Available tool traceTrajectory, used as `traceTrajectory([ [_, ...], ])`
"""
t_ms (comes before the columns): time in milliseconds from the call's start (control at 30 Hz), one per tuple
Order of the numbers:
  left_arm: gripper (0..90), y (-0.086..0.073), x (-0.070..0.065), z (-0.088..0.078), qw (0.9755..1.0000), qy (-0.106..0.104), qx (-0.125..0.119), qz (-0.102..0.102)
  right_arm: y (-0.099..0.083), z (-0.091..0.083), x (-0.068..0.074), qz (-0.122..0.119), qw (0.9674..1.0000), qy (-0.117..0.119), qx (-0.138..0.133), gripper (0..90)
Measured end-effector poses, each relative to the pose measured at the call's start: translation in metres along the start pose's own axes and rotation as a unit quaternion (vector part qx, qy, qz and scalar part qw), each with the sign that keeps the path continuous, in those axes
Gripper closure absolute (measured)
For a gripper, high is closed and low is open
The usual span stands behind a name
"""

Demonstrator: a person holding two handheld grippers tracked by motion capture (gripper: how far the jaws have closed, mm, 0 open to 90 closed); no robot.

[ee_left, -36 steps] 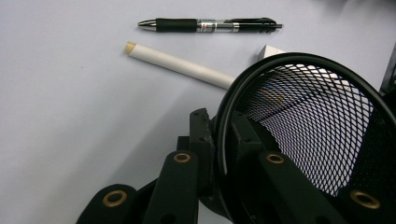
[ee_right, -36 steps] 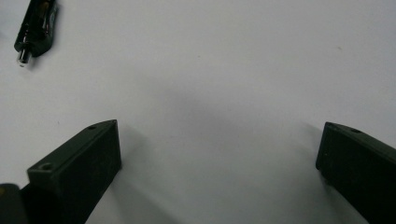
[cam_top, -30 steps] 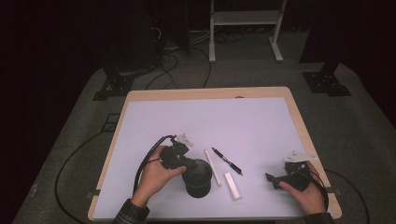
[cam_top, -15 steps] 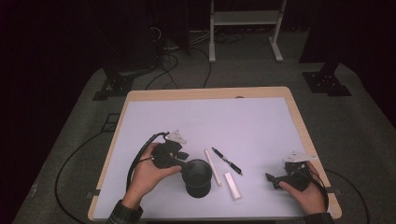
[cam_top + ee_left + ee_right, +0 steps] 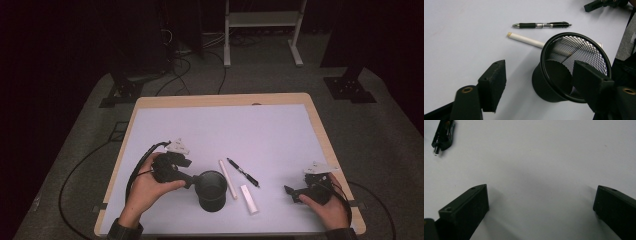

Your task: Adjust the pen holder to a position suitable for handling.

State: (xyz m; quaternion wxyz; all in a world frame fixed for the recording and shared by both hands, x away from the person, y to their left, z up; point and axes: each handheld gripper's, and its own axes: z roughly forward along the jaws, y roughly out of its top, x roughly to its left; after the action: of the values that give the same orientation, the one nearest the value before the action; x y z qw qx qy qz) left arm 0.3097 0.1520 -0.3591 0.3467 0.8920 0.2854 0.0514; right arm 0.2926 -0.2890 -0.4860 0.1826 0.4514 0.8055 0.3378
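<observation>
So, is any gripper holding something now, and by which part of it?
Nothing is held. The left gripper has just been opening its jaws; they straddle the mesh cup's rim without pressing it. The right gripper is open above the bare table.

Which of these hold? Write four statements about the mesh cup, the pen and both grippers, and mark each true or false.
1. The mesh cup stands upright on the table. True.
2. The pen lies inside the cup. False: it lies on the table, just beyond the white stick.
3. The left gripper is clamped on the cup. False: its jaws have just been opening and stand apart, with the cup's near rim between them and no pad pressing on it.
4. The right gripper has open jaws with bare table between them. True.
</observation>
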Motion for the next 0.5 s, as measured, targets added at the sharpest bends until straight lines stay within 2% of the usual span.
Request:
traceTrajectory([
  [200, 19.3, -0.007, 0.002, -0.008, 0.9998, 0.014, -0.014, -0.004, 0.000, 0.000, 0.000, 0.000, 1.0000, 0.000, 0.000, 0.0],
  [500, 16.4, -0.021, 0.006, -0.016, 0.9989, 0.035, -0.029, -0.012, 0.000, 0.000, 0.000, 0.000, 1.0000, 0.000, 0.000, 0.0],
])
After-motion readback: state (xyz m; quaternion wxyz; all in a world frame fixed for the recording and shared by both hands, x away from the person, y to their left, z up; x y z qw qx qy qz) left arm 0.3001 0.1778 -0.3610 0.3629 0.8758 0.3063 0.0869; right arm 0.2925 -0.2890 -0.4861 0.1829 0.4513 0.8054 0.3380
